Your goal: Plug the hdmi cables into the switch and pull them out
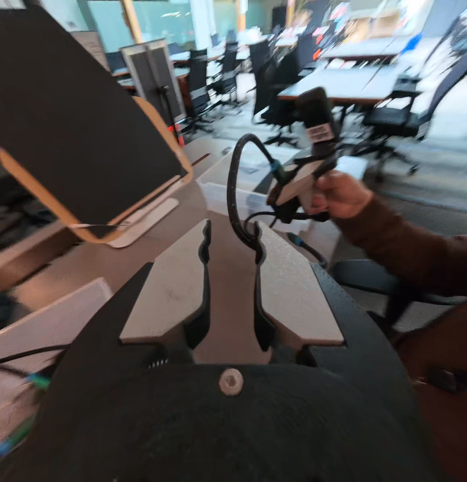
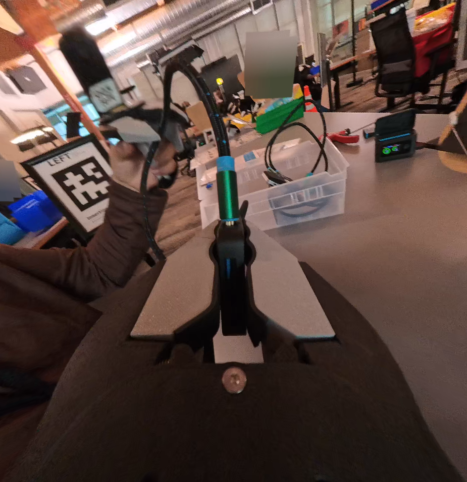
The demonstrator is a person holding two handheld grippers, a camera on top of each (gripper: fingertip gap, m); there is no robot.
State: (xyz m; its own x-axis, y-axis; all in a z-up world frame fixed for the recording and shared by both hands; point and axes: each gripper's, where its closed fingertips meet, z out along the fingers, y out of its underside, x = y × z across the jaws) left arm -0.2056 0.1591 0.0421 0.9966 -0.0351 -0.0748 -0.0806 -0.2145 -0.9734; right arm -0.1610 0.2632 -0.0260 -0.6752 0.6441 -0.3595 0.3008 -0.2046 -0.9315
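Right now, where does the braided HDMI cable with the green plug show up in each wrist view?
Left wrist view: braided HDMI cable arches right of centre, from the left gripper's right fingertip up to the far right gripper.
Right wrist view: its green plug stands upright at centre, atop the black switch clamped in the right gripper.
Shared landmark: the clear plastic bin.

1. My grey worktable [image 2: 383, 260] serves as the reference point.
2. Beyond its far edge I see rows of black office chairs [image 1: 201, 86] at pale desks [image 1: 339, 83].
3. Glazed partitions [image 1: 148, 23] close the room behind those chairs.
4. Overhead I see silver ducting [image 2: 175, 15] and strip lights.
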